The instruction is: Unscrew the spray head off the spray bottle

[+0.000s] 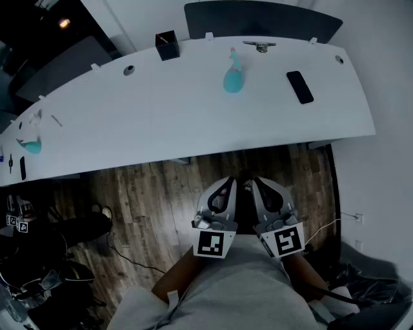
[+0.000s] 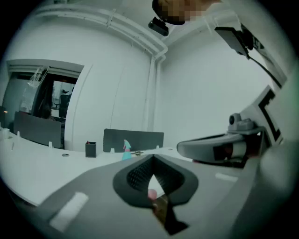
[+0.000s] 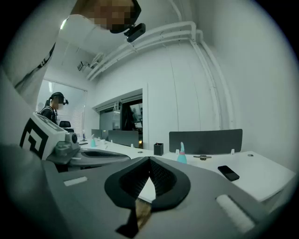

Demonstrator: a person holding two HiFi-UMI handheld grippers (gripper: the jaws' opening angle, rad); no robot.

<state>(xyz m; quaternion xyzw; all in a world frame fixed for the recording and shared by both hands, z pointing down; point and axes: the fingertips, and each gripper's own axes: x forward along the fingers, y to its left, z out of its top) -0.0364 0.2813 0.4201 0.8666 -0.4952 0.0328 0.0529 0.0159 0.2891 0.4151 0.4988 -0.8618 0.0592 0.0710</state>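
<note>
A teal spray bottle (image 1: 233, 74) with a pink spray head stands upright on the white table (image 1: 193, 122), near its far edge. It shows small and distant in the left gripper view (image 2: 126, 151) and the right gripper view (image 3: 181, 155). My left gripper (image 1: 227, 185) and right gripper (image 1: 257, 185) hang side by side over the wooden floor, close to my body and well short of the table. Both are shut with nothing between their jaws (image 2: 153, 161) (image 3: 149, 161). Each gripper view shows the other gripper alongside.
A black phone (image 1: 299, 86) lies right of the bottle. A black pen cup (image 1: 167, 45) and a small metal object (image 1: 259, 46) sit by the dark partition (image 1: 258, 19). Another teal bottle (image 1: 30, 146) stands at the far left. A person (image 3: 53, 109) stands in the background.
</note>
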